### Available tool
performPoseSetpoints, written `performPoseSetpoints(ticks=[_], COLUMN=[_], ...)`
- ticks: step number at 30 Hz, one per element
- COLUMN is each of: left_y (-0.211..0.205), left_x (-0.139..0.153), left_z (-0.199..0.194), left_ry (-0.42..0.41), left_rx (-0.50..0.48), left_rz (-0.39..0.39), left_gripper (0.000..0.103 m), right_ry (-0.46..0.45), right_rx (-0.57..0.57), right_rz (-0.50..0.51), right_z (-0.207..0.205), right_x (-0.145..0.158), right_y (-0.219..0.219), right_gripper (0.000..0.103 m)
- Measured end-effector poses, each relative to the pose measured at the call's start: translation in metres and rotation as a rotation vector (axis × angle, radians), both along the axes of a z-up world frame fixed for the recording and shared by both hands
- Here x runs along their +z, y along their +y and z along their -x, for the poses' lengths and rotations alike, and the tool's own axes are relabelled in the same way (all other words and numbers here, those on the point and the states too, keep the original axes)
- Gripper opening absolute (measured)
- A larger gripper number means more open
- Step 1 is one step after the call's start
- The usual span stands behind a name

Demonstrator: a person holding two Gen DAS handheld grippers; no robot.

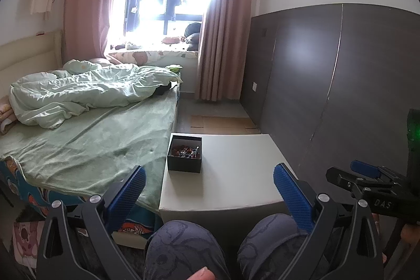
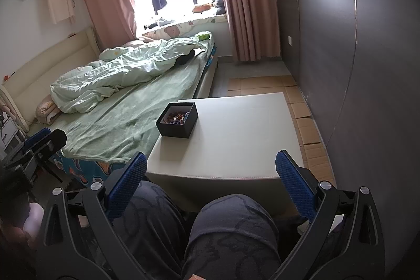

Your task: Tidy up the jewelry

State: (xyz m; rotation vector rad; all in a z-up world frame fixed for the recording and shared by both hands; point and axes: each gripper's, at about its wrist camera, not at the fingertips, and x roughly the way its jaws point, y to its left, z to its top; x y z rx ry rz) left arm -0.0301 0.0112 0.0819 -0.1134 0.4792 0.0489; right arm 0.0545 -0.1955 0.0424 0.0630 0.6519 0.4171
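Observation:
A small black open box (image 1: 184,154) full of mixed beaded jewelry stands at the far left corner of a white table (image 1: 236,169). It also shows in the right wrist view (image 2: 177,120) on the same table (image 2: 236,135). My left gripper (image 1: 210,183) is open and empty, held back over the table's near edge, above the person's knees. My right gripper (image 2: 211,169) is open and empty, also at the near edge. The right gripper also shows in the left wrist view (image 1: 367,177).
A bed with a green sheet (image 1: 86,138) and a rumpled quilt lies left of the table. A dark grey wall panel (image 1: 341,83) runs along the right. Flattened cardboard (image 2: 302,117) covers the floor beside the table. The person's knees (image 2: 210,227) sit below the grippers.

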Motion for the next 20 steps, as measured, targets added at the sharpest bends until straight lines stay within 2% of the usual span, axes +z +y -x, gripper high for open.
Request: performPoseSetpoints(ticks=[10,20], left_y=[-0.0017,0.0026], left_x=[-0.0012,-0.0046], left_z=[0.0057,0.0024], left_ry=[-0.014,0.012], left_rx=[-0.003,0.006], left_rz=[0.003,0.009], left_gripper=[0.095,0.095], right_ry=[0.006,0.008], right_rx=[-0.004,-0.003], right_rz=[0.003,0.012], right_z=[0.0016,0.0024], right_x=[-0.003,-0.0023], right_y=[0.0026,0.0065], right_gripper=[0.098,0.098])
